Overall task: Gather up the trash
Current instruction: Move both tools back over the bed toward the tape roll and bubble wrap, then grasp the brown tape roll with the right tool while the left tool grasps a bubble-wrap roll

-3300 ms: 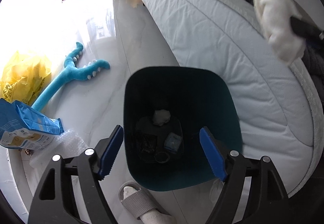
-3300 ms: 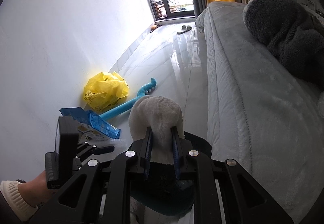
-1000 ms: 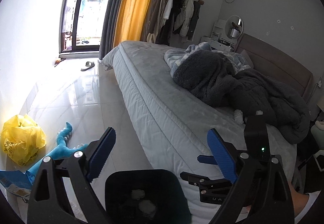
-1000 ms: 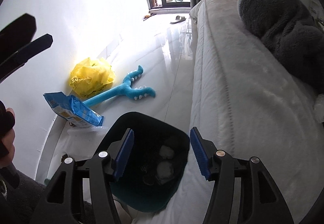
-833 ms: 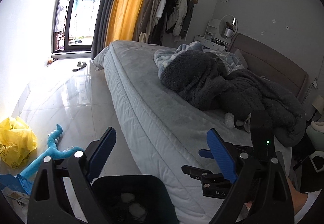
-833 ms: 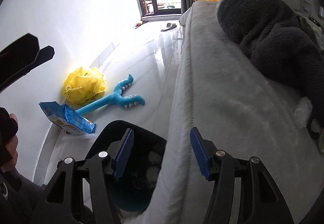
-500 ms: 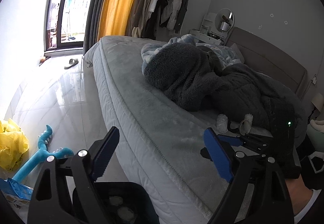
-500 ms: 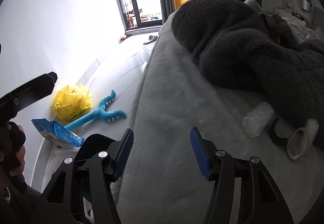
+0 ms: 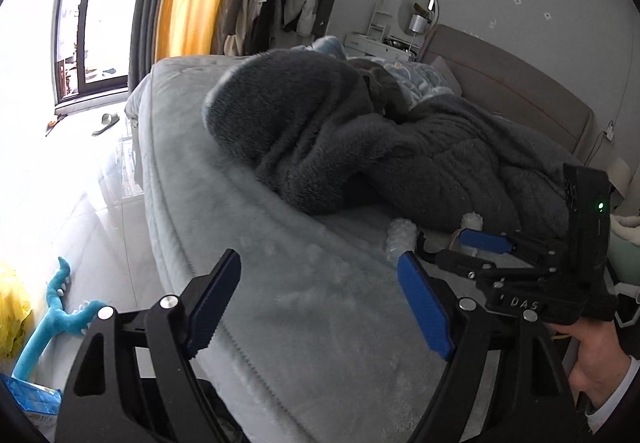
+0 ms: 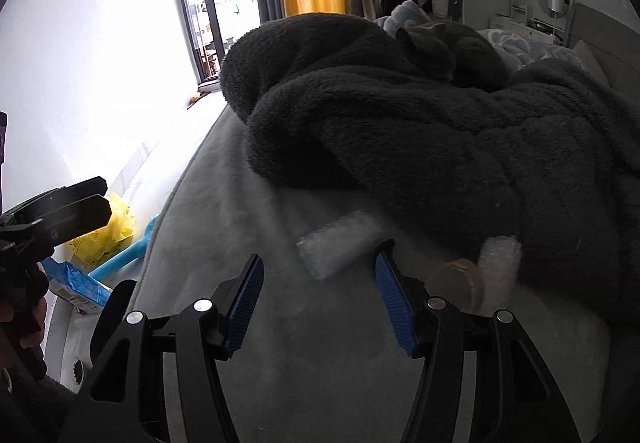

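Right tongs [image 10: 318,303] spread wide and empty, poised low over the bed [image 10: 320,383], with a bubble-wrap roll [image 10: 338,245] lying on the grey cover just ahead of and between the two blue pads. The roll rests crosswise, its far end close against the dark fleece blanket [image 10: 440,139]; to its right lie a second crumpled pale wad [image 10: 500,257] and a tan ring-shaped item [image 10: 456,277] (possibly a tape roll; too dim to be sure), both tucked at the blanket's edge.

Left tongs [image 9: 316,303] likewise released and holding nothing, held over the near side of the bed; from this view the same roll [image 9: 402,239] appears just beyond the right tool's blue pads.

Handling, as judged: the roll looks very light, soft and springy, so it should compress under the pads rather than resist. A grip across its middle, perpendicular to its long axis, seems best; an end grip may let it unroll or pivot. The plastic film may be somewhat slick, so a firm squeeze is advisable. Nothing fragile is apparent. The fleece nearby could snag in the pads if the approach runs too deep.
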